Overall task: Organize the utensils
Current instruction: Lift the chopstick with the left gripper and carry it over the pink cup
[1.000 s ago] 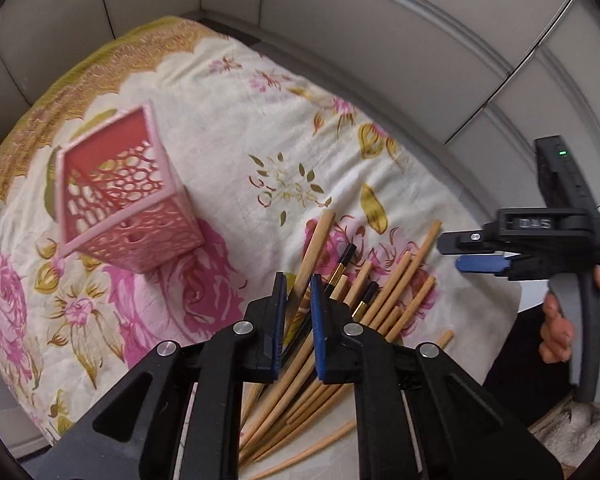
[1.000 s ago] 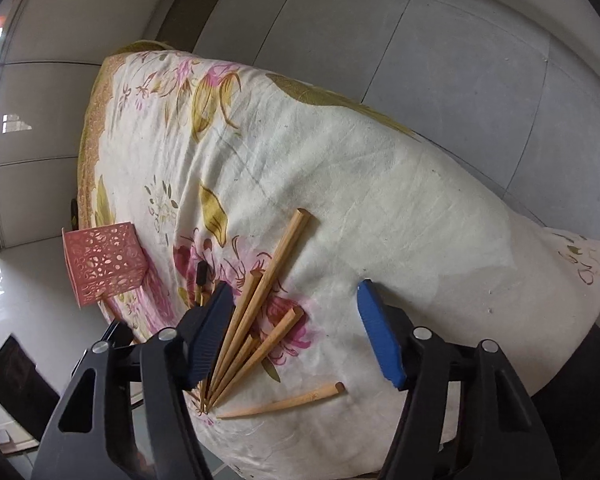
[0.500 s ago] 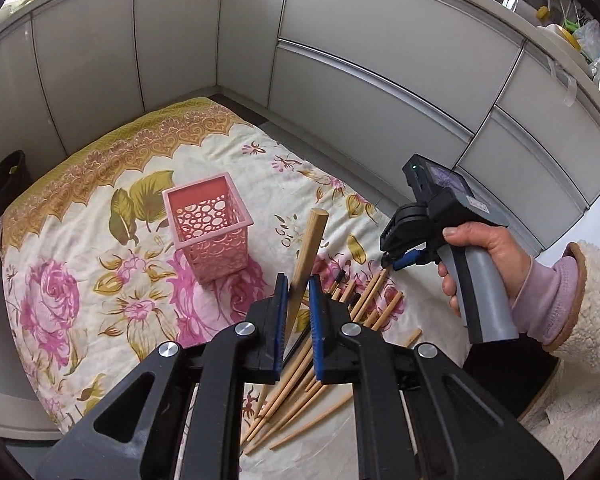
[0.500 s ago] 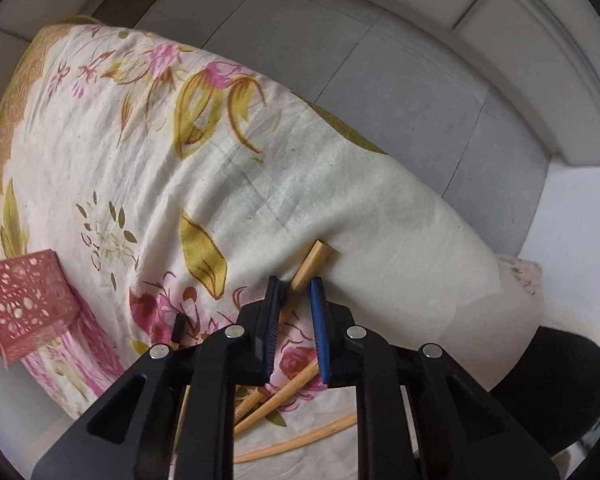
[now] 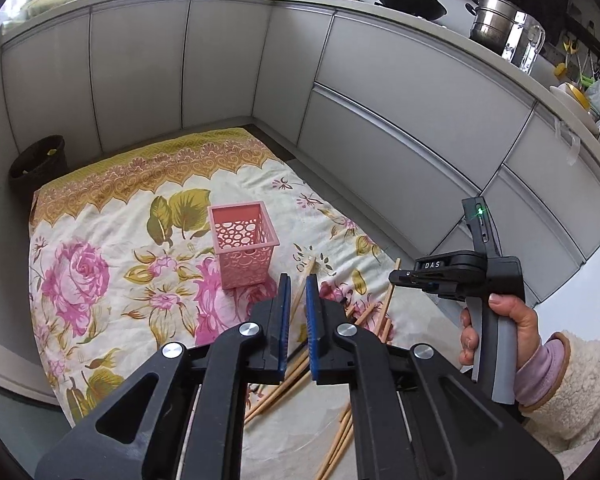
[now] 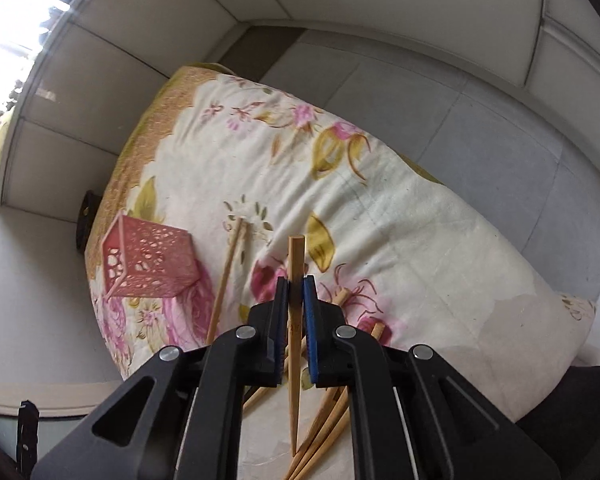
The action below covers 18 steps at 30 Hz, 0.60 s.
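Wooden chopstick (image 6: 295, 276) pinched in right gripper (image 6: 296, 292); left gripper (image 5: 296, 292) likewise

1. You have one pink basket (image 5: 244, 246) standing on the one floral cloth (image 5: 112, 236).
2. You hold two grippers, each clamping one chopstick (image 6: 295, 280) (image 5: 302, 286).
3. Right of the basket, a pile of loose chopsticks (image 5: 374, 316) overlaps too much for you to count exactly; several, at least.
4. One dark bin (image 5: 40, 160) sits behind the basket.
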### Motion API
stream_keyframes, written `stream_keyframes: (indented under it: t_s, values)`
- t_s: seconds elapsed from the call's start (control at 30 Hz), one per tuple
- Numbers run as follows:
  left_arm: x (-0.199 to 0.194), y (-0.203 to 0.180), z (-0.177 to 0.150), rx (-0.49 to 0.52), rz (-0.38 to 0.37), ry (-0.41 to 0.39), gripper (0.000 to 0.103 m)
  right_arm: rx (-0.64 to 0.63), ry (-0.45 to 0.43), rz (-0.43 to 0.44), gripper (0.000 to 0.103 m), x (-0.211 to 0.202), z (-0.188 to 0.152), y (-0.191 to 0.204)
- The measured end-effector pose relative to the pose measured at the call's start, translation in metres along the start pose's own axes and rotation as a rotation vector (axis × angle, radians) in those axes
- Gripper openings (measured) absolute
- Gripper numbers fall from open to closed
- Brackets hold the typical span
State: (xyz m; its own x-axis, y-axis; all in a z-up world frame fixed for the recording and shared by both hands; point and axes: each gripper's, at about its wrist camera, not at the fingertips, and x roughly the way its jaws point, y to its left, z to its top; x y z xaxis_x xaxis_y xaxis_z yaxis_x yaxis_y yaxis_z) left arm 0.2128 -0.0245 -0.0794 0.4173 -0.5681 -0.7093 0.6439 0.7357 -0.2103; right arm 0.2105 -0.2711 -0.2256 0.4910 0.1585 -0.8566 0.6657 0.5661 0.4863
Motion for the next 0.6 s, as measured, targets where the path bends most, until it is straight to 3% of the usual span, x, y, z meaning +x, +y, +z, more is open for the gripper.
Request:
stream_keyframes:
  t_s: [0.1,0.2,0.27,0.33,0.37,0.47,0.6]
  values:
    - [0.013,-0.009,-0.007,-0.005,-0.013,0.045,0.007,-0.036,-0.015,0.055,0.008,-0.022,-0.007,0.009]
    - [0.049,-0.028,-0.012,0.039,-0.025,0.152,0.008,-0.026,-0.008,0.085,0.008,-0.034,-0.006,-0.002]
    - [0.087,-0.042,-0.01,0.086,-0.017,0.255,0.008,0.005,0.002,0.098,0.008,-0.032,-0.002,-0.014]
    - [0.131,-0.052,-0.005,0.122,0.017,0.354,0.027,0.044,0.015,0.106,0.008,-0.031,0.0,-0.032]
    - [0.153,-0.054,-0.002,0.134,0.032,0.398,0.03,0.062,0.024,0.109,0.008,-0.028,0.004,-0.04]
    - [0.218,-0.049,0.01,0.139,0.071,0.529,0.03,0.109,0.056,0.114,0.008,-0.012,0.017,-0.057]
    - [0.281,-0.036,0.021,0.138,0.12,0.647,0.03,0.143,0.094,0.122,0.008,0.01,0.031,-0.07]
